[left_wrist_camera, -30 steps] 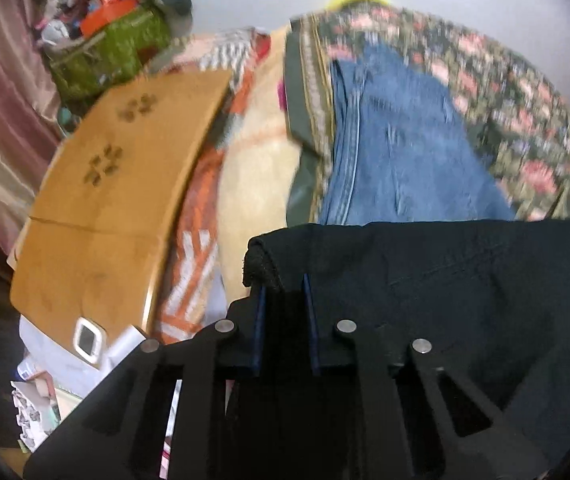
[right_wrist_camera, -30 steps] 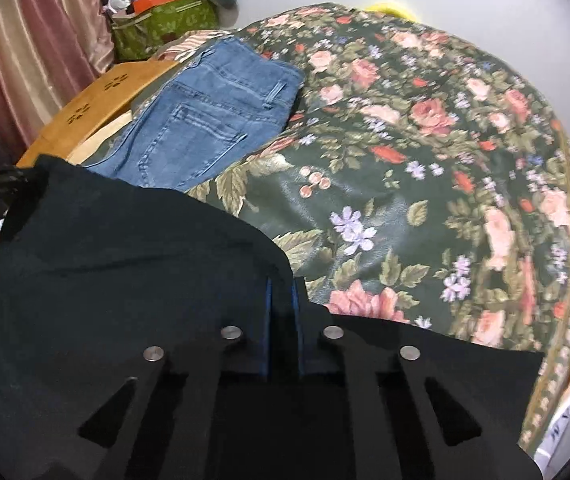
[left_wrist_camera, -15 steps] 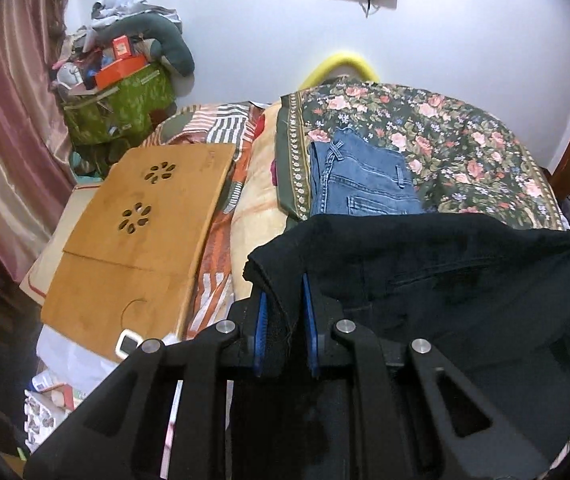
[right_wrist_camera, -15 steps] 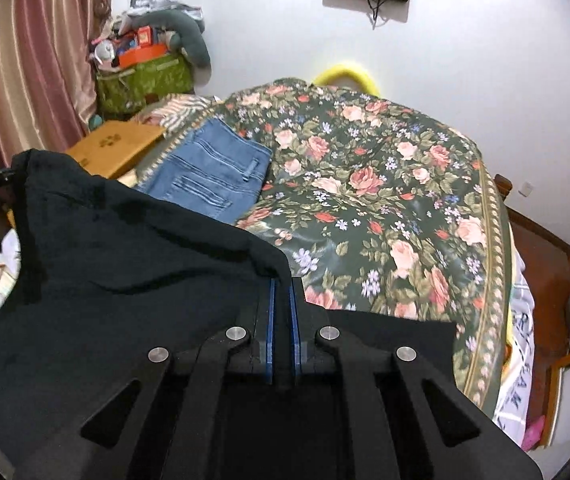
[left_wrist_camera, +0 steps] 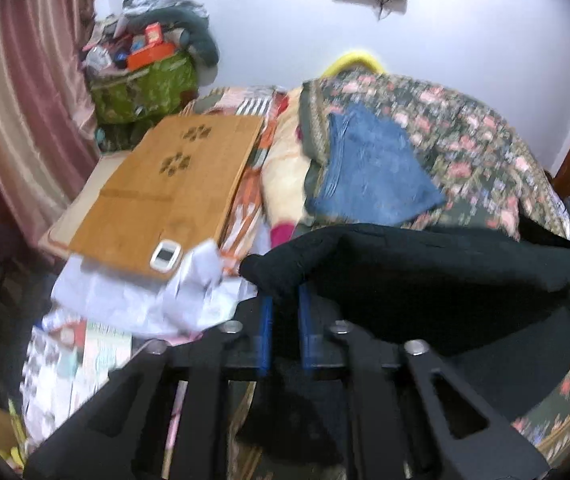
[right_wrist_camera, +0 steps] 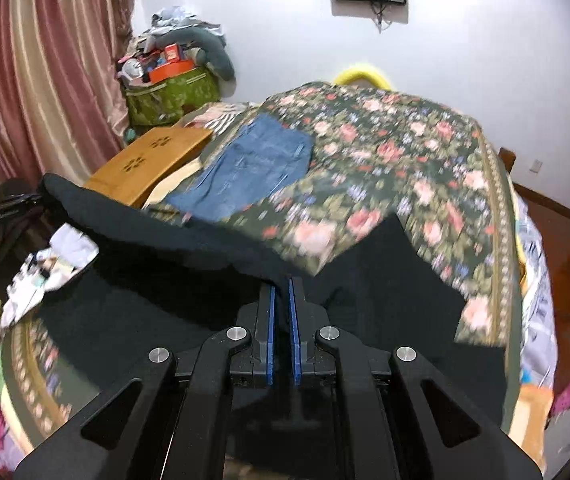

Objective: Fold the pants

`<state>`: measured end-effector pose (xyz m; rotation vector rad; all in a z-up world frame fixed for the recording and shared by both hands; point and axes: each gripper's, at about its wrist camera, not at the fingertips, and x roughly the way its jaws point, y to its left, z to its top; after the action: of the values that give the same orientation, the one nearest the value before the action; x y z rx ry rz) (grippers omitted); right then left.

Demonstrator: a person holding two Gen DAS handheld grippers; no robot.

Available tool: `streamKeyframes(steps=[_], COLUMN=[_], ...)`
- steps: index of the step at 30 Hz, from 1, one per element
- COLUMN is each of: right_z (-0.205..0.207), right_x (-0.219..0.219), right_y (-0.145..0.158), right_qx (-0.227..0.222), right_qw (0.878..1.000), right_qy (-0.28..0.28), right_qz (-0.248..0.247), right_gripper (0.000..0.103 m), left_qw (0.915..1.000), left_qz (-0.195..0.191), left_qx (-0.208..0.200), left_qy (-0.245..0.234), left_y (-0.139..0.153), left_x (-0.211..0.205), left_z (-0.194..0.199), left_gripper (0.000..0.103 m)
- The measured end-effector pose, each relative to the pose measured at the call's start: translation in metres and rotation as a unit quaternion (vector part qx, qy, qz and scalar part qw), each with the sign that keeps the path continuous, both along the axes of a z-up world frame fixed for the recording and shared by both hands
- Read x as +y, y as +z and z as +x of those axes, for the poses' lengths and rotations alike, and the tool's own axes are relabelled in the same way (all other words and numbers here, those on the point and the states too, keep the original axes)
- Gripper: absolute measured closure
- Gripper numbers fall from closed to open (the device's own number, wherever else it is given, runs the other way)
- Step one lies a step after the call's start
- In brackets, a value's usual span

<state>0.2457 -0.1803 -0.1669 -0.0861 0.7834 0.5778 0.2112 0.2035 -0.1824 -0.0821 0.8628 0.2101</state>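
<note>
Black pants hang stretched between my two grippers above the near end of the bed. The left gripper pinches one bunched corner of the fabric, and its jaws are closing tighter with the cloth between the blue pads. The right gripper is shut on the other edge of the black pants, and only a thin fold shows between its pads. The lower part of the pants drapes down and hides the bed under it. Folded blue jeans lie further up the bed and are the same blue jeans in the right wrist view.
A floral bed cover fills the middle. Left of it lies a wooden lap table with a small white device on its near edge. Crumpled white papers, a stuffed green bag and a pink curtain crowd the left side.
Both grippers have drawn back and upward with the black pants, so more of the room and wall shows. The jeans look smaller and farther away. The pants' top edge now sags between the grippers.
</note>
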Motion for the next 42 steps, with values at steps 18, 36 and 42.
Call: streamKeyframes(steps=[18,36,42], right_z=[-0.056,0.002,0.058], right_x=[-0.011,-0.041,-0.031], right_y=[-0.041,0.001,-0.023], right_qx=[0.054,0.019,0.058], right_qw=[0.998,0.998,0.997], right_qy=[-0.008,-0.057,-0.053], right_qz=[0.017,0.034,0.02], right_gripper=[0.094,0.044,0.043], left_qw=[0.9968,0.9992,0.998], left_qz=[-0.026,-0.003,0.002], left_qx=[0.075,0.006,0.01], left_qy=[0.007,-0.038,-0.062], left_y=[-0.055,0.003,-0.001], left_x=[-0.001,-0.056,-0.077], left_z=[-0.061,0.02,0.073], left_gripper=[0.097,0.01,0.007])
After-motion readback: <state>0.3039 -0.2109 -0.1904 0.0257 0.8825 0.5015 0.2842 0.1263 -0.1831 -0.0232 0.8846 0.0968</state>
